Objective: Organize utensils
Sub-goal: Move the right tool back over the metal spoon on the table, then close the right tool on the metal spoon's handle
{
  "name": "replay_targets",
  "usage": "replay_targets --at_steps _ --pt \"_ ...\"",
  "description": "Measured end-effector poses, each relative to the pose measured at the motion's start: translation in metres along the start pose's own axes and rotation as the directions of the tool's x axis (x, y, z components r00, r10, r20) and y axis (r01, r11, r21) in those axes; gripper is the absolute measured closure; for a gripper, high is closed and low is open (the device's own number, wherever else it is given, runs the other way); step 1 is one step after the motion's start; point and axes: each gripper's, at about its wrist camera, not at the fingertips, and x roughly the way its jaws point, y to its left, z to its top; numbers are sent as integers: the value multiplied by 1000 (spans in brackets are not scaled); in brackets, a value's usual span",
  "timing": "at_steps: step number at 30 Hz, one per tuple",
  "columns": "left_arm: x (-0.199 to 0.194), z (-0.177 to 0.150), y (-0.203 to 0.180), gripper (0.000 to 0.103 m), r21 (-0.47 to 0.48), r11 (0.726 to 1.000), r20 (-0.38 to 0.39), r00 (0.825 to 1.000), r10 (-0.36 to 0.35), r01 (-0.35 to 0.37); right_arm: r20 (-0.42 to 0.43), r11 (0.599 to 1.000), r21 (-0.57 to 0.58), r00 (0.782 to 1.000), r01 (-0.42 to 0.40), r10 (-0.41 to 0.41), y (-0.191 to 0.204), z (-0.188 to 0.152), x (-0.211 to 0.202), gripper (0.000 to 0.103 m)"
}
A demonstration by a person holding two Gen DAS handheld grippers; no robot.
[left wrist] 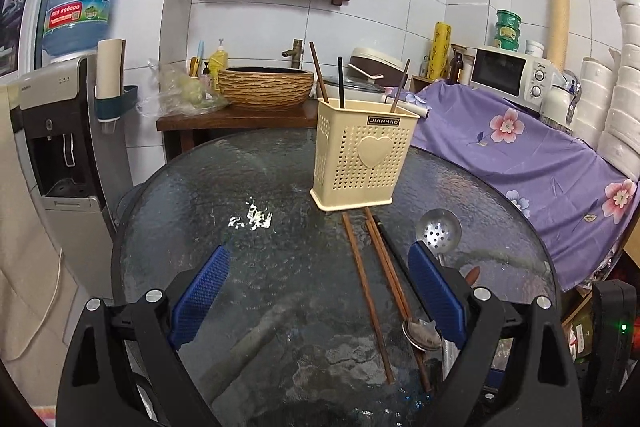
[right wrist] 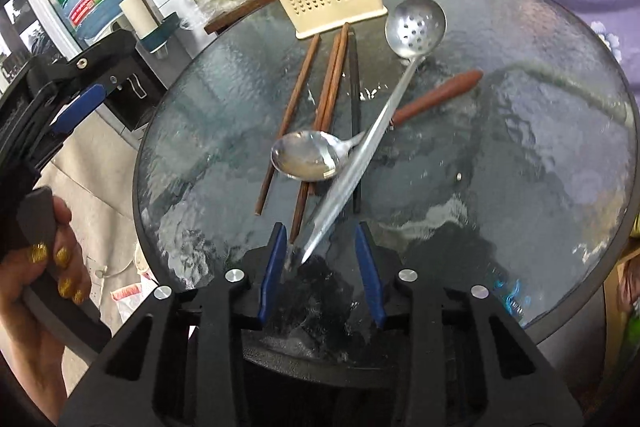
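Covering tiled kitchen: glass table [left wrist: 280, 307]

The left half of the glass counter [left wrist: 192, 211] lies bare, so a hand-held gripper could cross there freely up to the cream utensil holder [left wrist: 362, 151], which stands upright near the far middle. In front of the holder the way is cluttered: brown chopsticks [right wrist: 294, 107] and a black one [right wrist: 354, 99] lie fanned toward the near edge, a spoon [right wrist: 308, 155] rests across them, and a slotted ladle [right wrist: 416, 27] with its long handle lies slantwise over the heap. The right part of the glass is open. A purple flowered cloth [left wrist: 532, 147] hems in that side.
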Motion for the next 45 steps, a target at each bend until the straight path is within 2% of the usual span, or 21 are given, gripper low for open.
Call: replay_targets --at_steps 6,9,18,26,30,42,44,45 --pt "1 -6 -3 14 5 1000 -8 1000 1 -1 1 999 40 1000 -30 30 3 1 2 74" --pt "2 -6 -2 14 3 1000 -9 1000 0 1 0 998 51 999 -37 37 6 -1 3 85" --pt "4 -9 -4 14 13 1000 -22 1000 -10 10 19 993 104 999 -49 47 -6 -3 -2 92" --pt "5 -16 -10 14 14 1000 -38 999 -23 23 25 984 164 998 -67 64 -19 -3 -4 91" --pt "6 -17 -13 14 15 999 -44 999 -28 29 24 986 159 998 -60 57 -20 -4 -3 92" --pt "9 -25 -14 15 -7 999 -72 997 -36 36 55 962 236 990 -141 131 -32 -6 -8 91" --pt "10 -25 -15 15 -9 999 -73 997 -38 38 54 960 236 989 -149 140 -31 -6 -8 85" --pt "10 -25 -15 15 -8 999 -74 996 -39 38 58 959 239 988 -152 142 -31 -7 -8 75"
